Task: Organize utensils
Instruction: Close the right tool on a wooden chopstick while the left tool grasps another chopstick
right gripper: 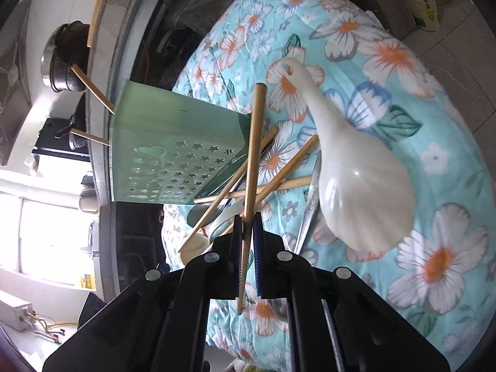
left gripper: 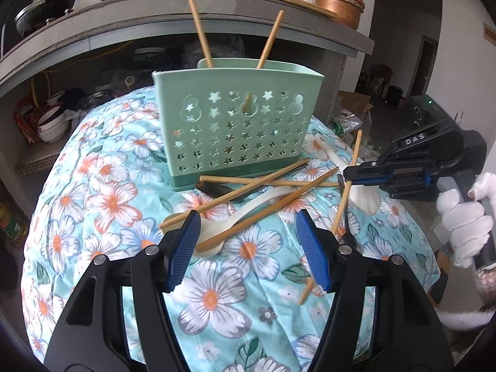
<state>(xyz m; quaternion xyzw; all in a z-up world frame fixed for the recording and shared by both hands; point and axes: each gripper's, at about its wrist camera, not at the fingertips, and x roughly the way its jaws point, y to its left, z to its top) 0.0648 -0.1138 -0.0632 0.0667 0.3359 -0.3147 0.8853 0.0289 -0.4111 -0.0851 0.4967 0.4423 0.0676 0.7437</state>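
Right gripper [right gripper: 247, 221] clamped on a wooden chopstick [right gripper: 252, 155]; left gripper [left gripper: 245, 229] wide apart, holding nothing.

Loose chopsticks [left gripper: 266, 183] and a white spoon [right gripper: 350, 167] lie mid-frame on the floral cloth [left gripper: 102, 186], just below the green utensil holder [left gripper: 238, 124] at centre.

Left gripper [left gripper: 245, 241], lower centre of its wrist view: blue-padded jaws spread apart, nothing between them. Right gripper [right gripper: 247, 232], lower centre of its own view: jaws clamped on a chopstick [right gripper: 252, 155]. A white-gloved hand [left gripper: 465, 217] grips its handle at right edge.
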